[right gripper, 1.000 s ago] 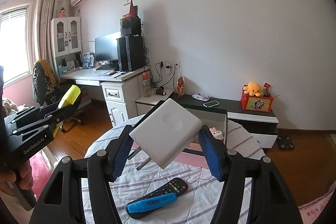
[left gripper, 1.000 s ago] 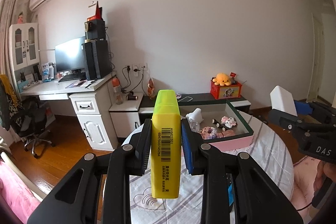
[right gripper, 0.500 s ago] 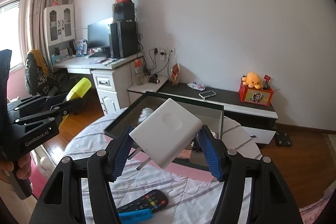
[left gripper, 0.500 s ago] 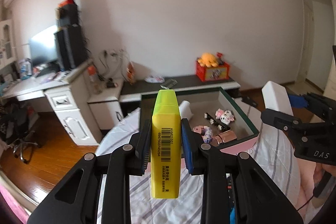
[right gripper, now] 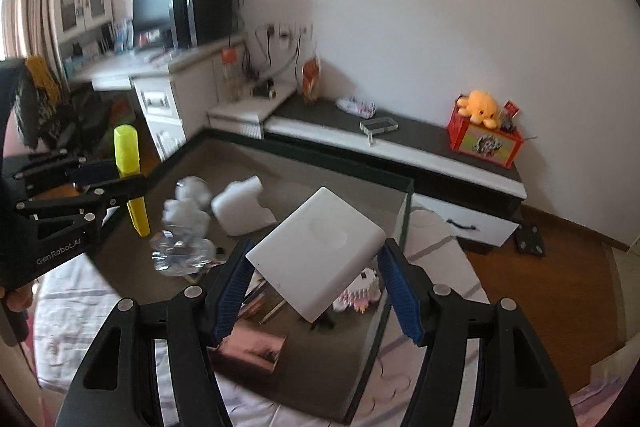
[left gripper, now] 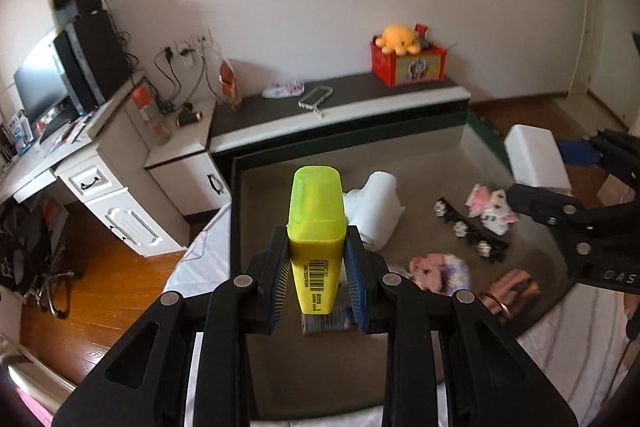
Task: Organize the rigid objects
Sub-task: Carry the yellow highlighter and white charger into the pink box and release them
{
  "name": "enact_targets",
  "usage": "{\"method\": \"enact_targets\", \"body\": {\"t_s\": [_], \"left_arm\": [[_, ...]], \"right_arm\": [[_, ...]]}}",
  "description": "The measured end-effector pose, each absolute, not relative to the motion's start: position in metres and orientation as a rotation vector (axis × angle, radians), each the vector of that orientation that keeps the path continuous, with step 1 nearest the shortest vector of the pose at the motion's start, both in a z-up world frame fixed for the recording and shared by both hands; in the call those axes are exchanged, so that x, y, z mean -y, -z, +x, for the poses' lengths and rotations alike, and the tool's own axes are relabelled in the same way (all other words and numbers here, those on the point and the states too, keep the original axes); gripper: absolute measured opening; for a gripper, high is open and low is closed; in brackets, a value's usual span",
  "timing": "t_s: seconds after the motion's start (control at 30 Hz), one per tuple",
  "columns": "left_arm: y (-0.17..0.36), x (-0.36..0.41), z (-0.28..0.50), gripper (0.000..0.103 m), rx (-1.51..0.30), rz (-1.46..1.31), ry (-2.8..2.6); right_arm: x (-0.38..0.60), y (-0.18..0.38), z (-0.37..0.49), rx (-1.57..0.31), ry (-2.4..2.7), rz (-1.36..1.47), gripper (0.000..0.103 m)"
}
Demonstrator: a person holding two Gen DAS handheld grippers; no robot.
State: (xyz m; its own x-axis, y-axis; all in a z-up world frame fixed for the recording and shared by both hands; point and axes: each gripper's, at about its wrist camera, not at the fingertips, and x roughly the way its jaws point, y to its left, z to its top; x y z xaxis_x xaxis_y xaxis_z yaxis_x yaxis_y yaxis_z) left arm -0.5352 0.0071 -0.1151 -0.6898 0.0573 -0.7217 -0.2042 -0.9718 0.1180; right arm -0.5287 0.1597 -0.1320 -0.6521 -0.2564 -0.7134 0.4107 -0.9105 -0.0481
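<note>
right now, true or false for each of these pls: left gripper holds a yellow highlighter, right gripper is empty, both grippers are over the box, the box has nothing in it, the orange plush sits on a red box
1. The left gripper holds a yellow highlighter. True.
2. The right gripper is empty. False: it is clamped on a white charger block.
3. Both grippers are over the dark-rimmed box. True.
4. The box has nothing in it. False: a white plastic piece, a black hair clip and other small items lie inside.
5. The orange plush sits on a red box. True.
</note>
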Motion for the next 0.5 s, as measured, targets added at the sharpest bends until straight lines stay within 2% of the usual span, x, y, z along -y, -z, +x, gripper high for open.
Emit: {"method": "enact_targets", "body": {"t_s": [0.17, 0.47, 0.5], "left_arm": [[0.141, -0.011, -0.559, 0.027, -0.334, -1.255, -2.721], [0.144, -0.019, -0.56, 0.029, -0.369, -1.225, -2.724], [0.142, -0.019, -0.559, 0.032, -0.367, -1.217, -2.727]], "right_arm": [[-0.149, 0.157, -0.564, -0.319, 2.487, 1.174, 0.065], [-0.139, 0.167, -0.576, -0.347, 2.471, 1.185, 0.065], [-0.14, 0.164, -0.574, -0.328, 2.478, 1.163, 0.065]]}}
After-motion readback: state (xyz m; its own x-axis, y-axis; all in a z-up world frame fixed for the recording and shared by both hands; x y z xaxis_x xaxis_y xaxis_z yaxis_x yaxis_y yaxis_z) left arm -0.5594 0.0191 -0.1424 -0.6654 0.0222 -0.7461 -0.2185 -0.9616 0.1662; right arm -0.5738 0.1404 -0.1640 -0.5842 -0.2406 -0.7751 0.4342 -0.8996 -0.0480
